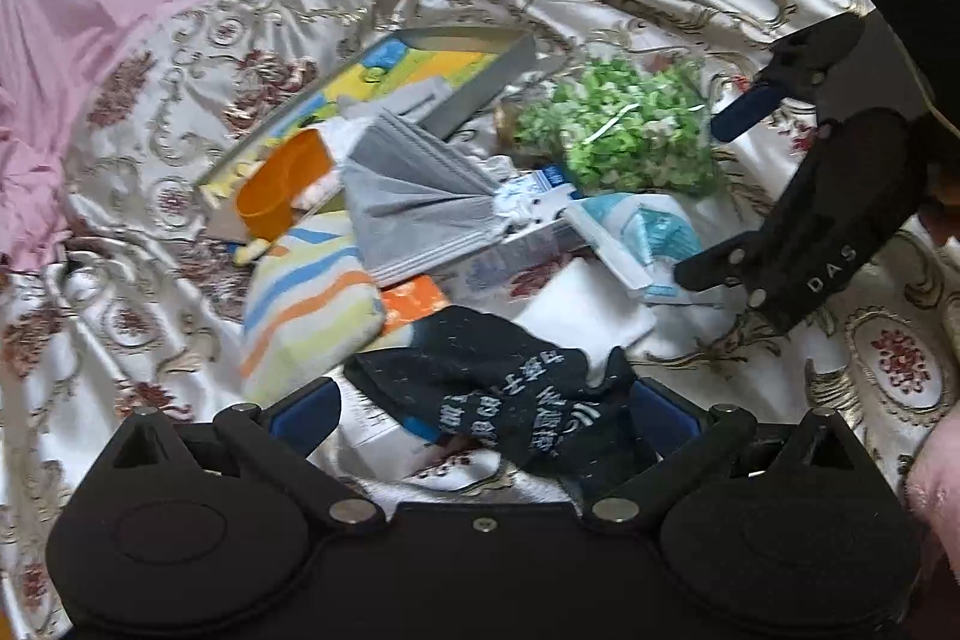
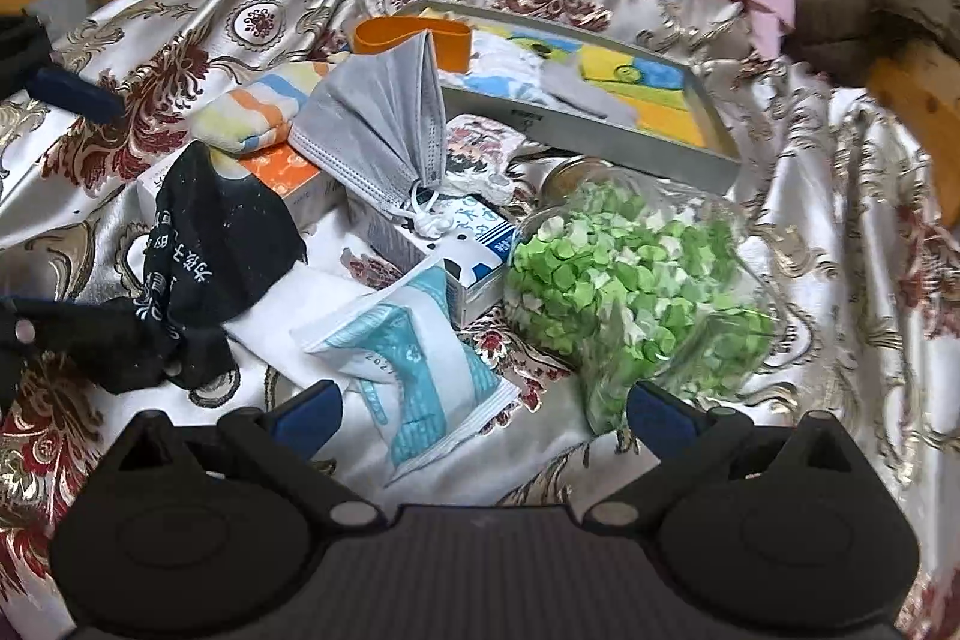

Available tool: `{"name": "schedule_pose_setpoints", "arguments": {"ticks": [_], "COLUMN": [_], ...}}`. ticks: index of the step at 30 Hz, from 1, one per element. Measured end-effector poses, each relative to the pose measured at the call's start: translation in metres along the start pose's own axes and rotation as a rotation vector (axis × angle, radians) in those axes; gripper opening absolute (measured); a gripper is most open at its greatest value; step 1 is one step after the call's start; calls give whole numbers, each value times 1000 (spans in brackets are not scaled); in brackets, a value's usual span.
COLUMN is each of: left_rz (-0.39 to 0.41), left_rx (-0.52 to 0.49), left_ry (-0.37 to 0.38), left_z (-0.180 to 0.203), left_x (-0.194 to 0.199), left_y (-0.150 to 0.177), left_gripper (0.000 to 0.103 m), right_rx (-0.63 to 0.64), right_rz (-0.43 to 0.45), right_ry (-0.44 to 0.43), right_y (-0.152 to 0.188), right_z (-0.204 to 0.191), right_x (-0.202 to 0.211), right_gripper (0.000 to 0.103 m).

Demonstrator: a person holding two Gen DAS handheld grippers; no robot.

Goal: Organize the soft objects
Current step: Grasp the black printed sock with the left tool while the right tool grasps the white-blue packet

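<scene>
Left hand-held gripper (image 1: 483,415) sits wide open with the black sock (image 1: 498,388) lying between its fingers, not pinched yet. Right hand-held gripper (image 2: 483,415) is wide open too, straddling the blue packet (image 2: 414,364). Beyond them, the grey masks (image 2: 378,124) teeter on a box, so dragging the sock could topple that pile, I reckon.

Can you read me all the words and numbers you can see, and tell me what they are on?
"DAS": on the right gripper, on its black body.
White characters on the black sock: too blurred to read.
Print on the blue and white packet: digits that may start "202", too small to be sure.
Print on the white box: too blurred to read.
</scene>
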State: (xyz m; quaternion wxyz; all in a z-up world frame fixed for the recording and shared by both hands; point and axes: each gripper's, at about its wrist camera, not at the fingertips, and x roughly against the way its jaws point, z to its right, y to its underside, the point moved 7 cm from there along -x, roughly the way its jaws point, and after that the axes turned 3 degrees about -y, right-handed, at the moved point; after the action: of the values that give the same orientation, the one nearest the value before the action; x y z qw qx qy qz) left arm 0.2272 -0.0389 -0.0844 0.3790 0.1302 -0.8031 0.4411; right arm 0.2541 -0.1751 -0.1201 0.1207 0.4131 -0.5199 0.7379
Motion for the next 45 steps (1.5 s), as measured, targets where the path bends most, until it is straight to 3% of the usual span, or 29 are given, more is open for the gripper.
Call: {"name": "schedule_pose_setpoints", "arguments": {"ticks": [5, 11, 16, 24, 30, 35, 45], "left_rz": [12, -15, -24, -35, -51, -78, -225], "left_rx": [-10, -53, -32, 41, 147, 155, 203], "left_ry": [60, 90, 133, 161, 154, 158, 193], "left_z": [5, 7, 3, -3, -17, -16, -7], "left_x": [-6, -19, -25, -28, -31, -28, -34], "left_y": [-2, 1, -1, -3, -6, -4, 14], "left_gripper": [97, 90, 83, 72, 66, 64, 59], "right_rx": [-17, 32, 64, 6, -21, -20, -47], "right_rz": [13, 19, 17, 41, 46, 46, 56], "right_ry": [-108, -161, -218, -219, -210, -196, -198], "right_y": [-4, -9, -11, -14, -16, -15, -15], "right_z": [2, -5, -16, -12, -8, -8, -6], "right_x": [-3, -10, -17, -23, -25, -26, -26], "right_gripper": [103, 102, 94, 76, 69, 67, 61]}}
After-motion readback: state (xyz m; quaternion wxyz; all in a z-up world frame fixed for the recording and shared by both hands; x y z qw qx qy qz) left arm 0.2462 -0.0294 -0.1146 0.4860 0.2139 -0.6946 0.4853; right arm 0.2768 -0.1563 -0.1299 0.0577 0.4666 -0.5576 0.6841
